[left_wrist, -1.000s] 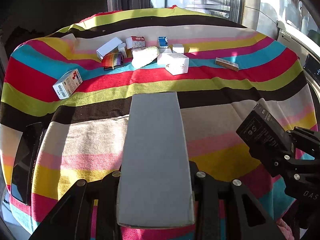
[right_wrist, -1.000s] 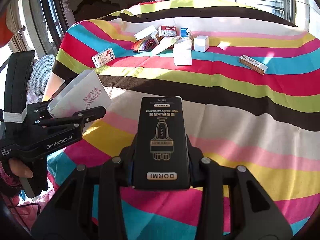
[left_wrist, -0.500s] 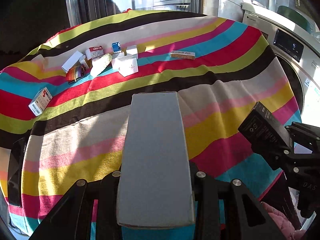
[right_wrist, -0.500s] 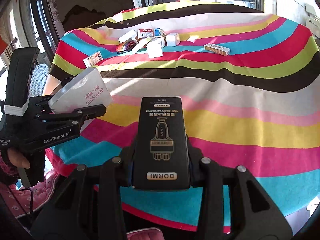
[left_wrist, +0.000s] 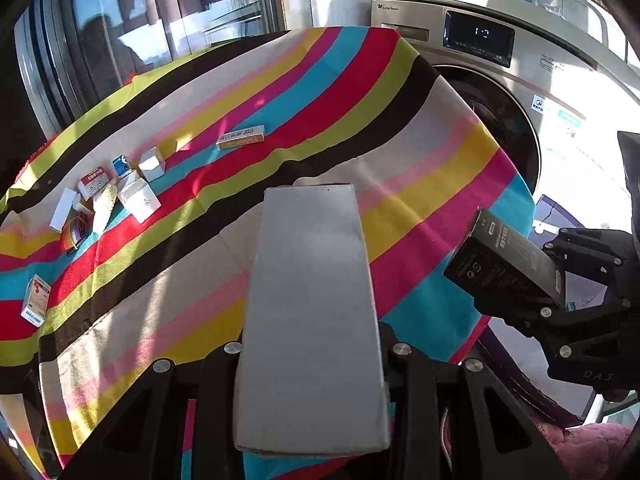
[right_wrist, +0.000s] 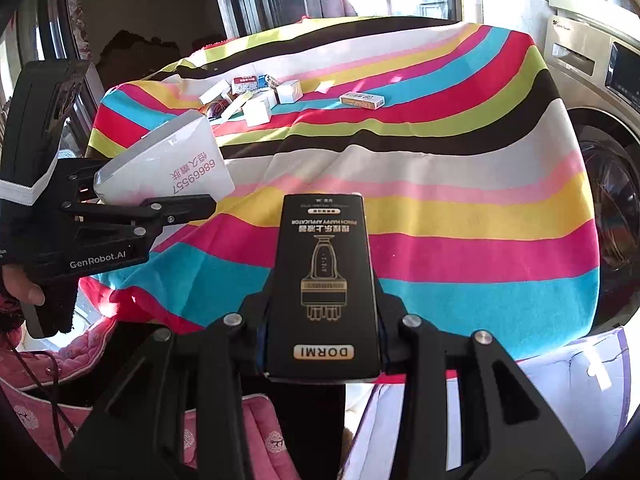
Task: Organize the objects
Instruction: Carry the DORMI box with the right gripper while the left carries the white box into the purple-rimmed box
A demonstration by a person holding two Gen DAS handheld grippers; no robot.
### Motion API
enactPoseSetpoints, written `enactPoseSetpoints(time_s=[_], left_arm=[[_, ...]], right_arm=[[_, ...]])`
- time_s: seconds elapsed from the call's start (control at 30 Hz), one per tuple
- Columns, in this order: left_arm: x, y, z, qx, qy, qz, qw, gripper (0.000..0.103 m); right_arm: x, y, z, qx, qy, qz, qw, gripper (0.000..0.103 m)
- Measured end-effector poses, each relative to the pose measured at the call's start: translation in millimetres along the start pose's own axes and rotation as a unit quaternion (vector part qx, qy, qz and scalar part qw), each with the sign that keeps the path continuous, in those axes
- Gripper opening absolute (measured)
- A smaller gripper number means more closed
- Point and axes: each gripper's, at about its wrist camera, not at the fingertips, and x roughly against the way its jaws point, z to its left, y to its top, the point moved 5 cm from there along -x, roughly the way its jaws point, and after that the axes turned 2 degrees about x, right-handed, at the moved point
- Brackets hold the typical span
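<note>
My left gripper point(left_wrist: 312, 344) is shut on a plain grey-white box point(left_wrist: 312, 312), held in the air off the near edge of the striped table. It also shows in the right wrist view point(right_wrist: 168, 164), with red digits on its side. My right gripper point(right_wrist: 324, 320) is shut on a black DORMI box point(right_wrist: 324, 280) with gold print, also seen at the right of the left wrist view point(left_wrist: 504, 268). Several small boxes point(left_wrist: 136, 196) lie clustered at the table's far left, and a yellow-white carton point(left_wrist: 241, 137) lies apart from them.
The striped cloth point(left_wrist: 280, 120) covers the table. A silver washing machine point(left_wrist: 500, 80) stands right beside the table. A small red-and-white box point(left_wrist: 36, 306) lies near the left edge. A white bag point(right_wrist: 560, 384) sits on the floor at lower right. Pink quilted fabric point(right_wrist: 52, 380) is at lower left.
Both grippers have pulled back from the table and swung to the right with their boxes. The washing machine has come into view, and the table now lies farther off and to the left.
</note>
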Motion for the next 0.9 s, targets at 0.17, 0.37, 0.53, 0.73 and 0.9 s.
enactPoseSetpoints(time_s=[0.17, 0.37, 0.53, 0.73, 0.9], left_arm=[[-5.7, 2.8, -48.8, -0.043, -0.038, 0.014, 0.9983, 0.035], [-9.7, -6.3, -108.6, -0.105, -0.080, 0.039, 0.9905, 0.035], [-12.0, -14.5, -156.6, -0.148, -0.137, 0.067, 0.9771, 0.035], [-16.6, -16.5, -199.6, -0.183, -0.174, 0.084, 0.9639, 0.035], [-19.4, -23.9, -225.7, -0.221, -0.177, 0.087, 0.9550, 0.036]], right_arm=[[20.4, -31.6, -20.0, -0.020, -0.027, 0.022, 0.999, 0.043], [41.4, -68.8, -54.3, -0.065, -0.062, 0.046, 0.995, 0.043], [60.3, -101.4, -82.8, -0.094, -0.105, 0.076, 0.987, 0.043], [79.0, -128.4, -107.3, -0.123, -0.148, 0.100, 0.976, 0.043], [97.6, -135.3, -128.7, -0.145, -0.194, 0.103, 0.965, 0.043]])
